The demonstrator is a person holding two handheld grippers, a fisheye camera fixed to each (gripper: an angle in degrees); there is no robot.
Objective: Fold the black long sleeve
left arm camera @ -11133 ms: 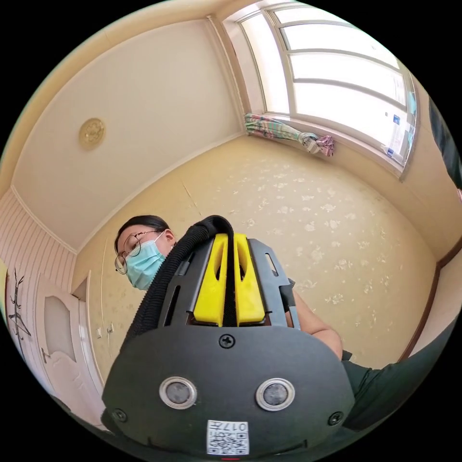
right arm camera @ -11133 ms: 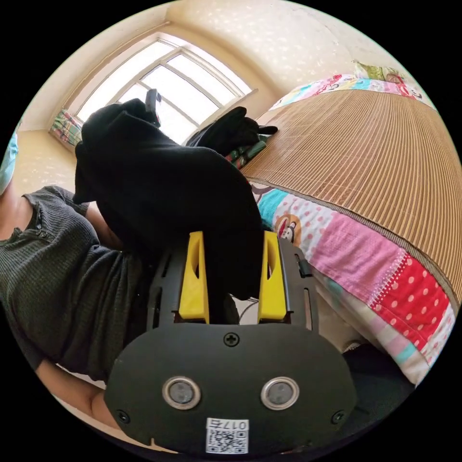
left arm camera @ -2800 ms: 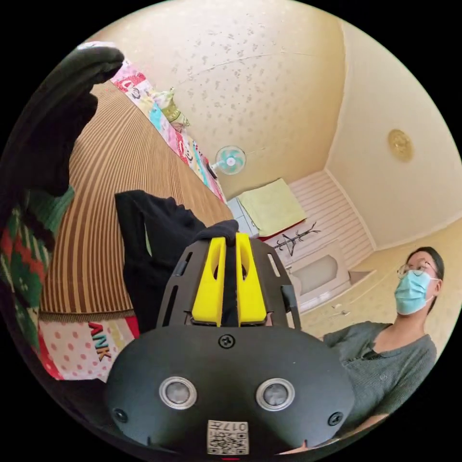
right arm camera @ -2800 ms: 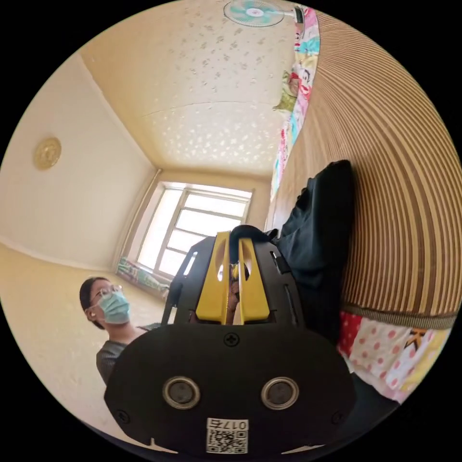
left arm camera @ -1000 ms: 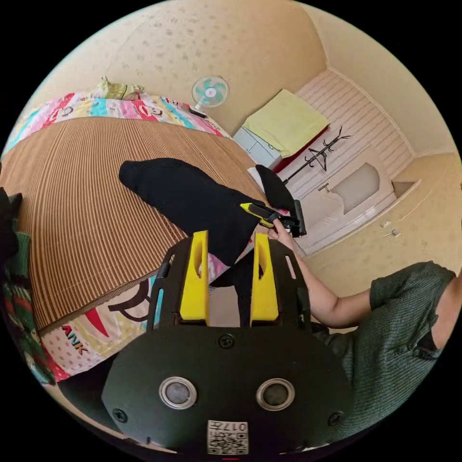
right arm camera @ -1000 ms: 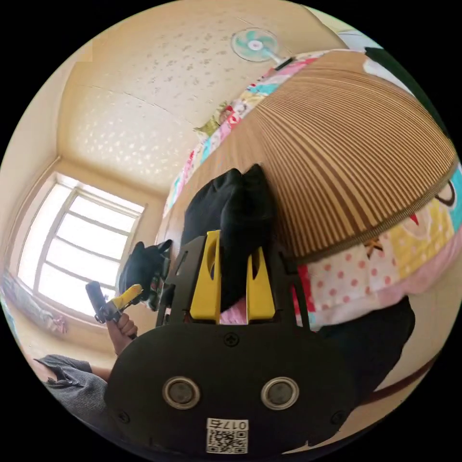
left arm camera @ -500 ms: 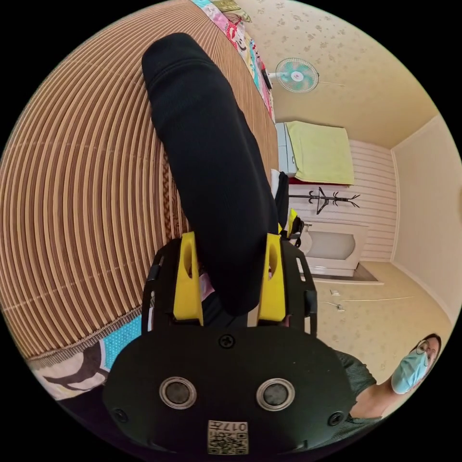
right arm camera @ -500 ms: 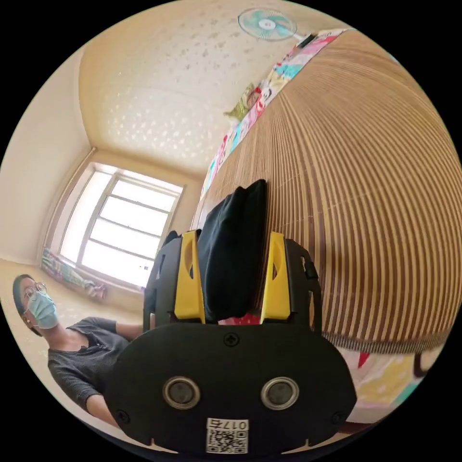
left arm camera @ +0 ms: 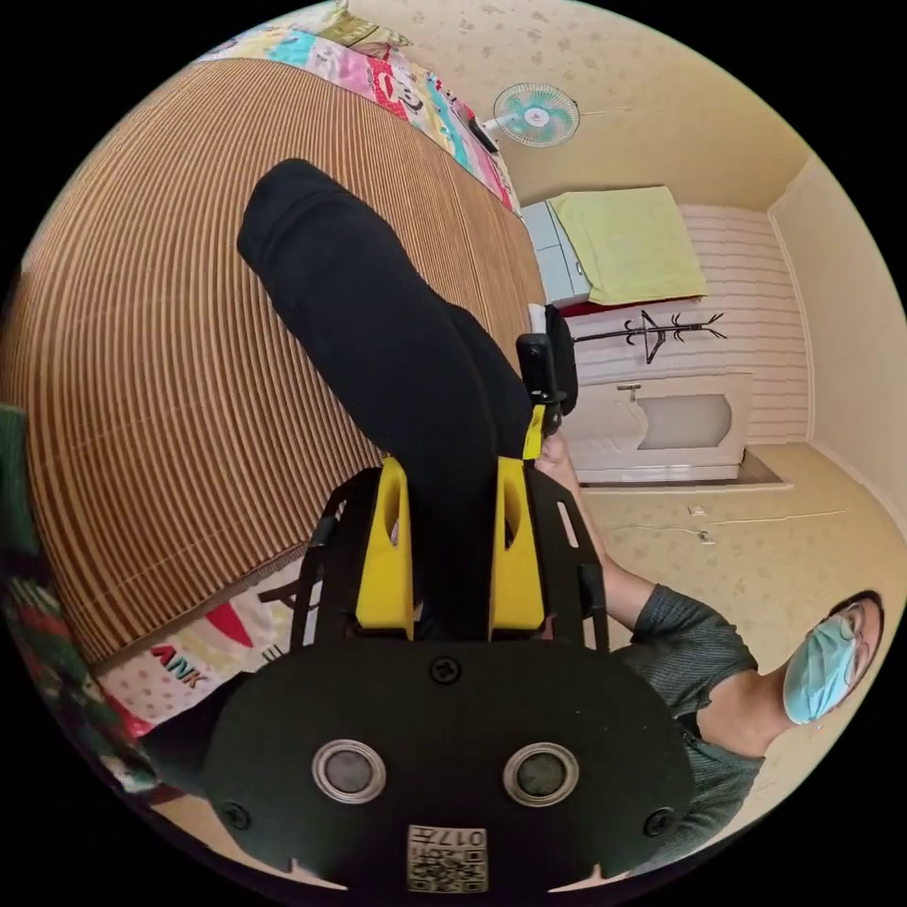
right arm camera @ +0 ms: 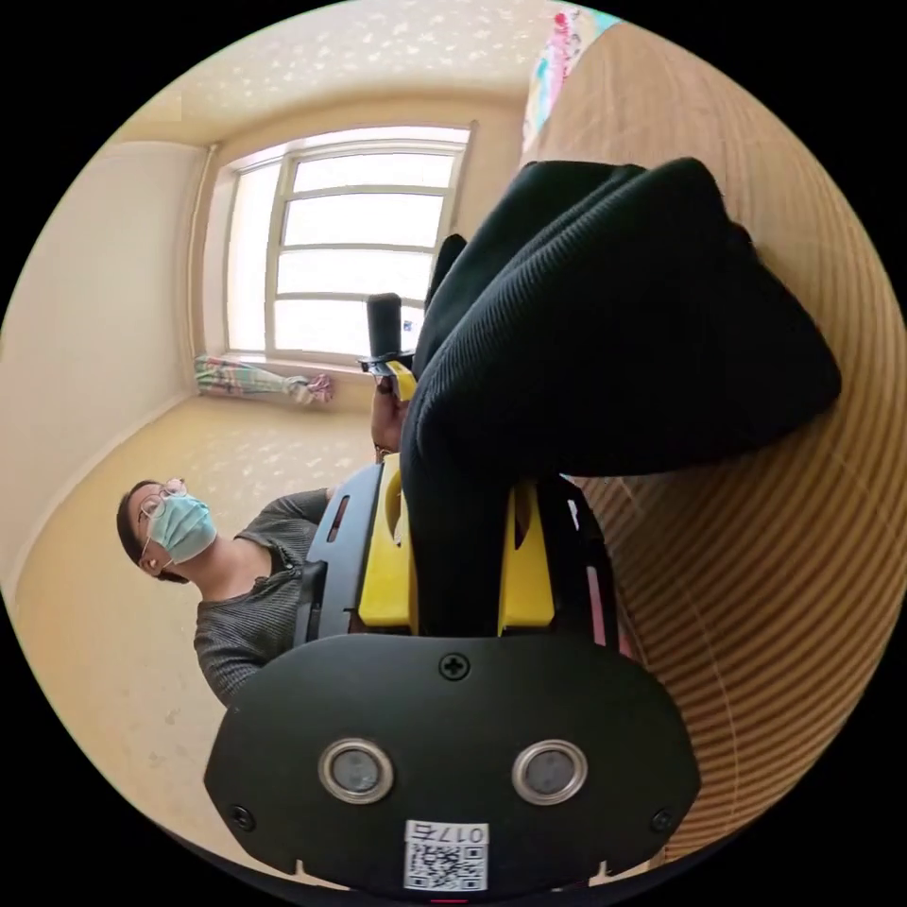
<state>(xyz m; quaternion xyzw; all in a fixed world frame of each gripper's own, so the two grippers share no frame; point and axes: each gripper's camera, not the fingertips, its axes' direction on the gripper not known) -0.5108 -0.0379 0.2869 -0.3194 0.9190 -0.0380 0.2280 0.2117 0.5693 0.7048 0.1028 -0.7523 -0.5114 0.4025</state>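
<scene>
The black long sleeve lies as a folded bundle on the striped bamboo mat, its near end over the mat's edge. My left gripper is shut on that near end, and cloth fills the gap between the yellow jaws. The right gripper shows just beyond the bundle, held in a hand. In the right gripper view the same bundle bulks up close, and my right gripper is shut on a thick fold of it. The left gripper shows behind the cloth.
A patchwork quilt hangs below the mat's edge. A green and red knit garment lies at the left. A fan, a cabinet under a yellow-green cloth and a door stand beyond. The person stands before the window.
Half a second ago both pairs of jaws stood wide around the bundle; now both have closed in on the cloth. Both views have rolled with the hands.
</scene>
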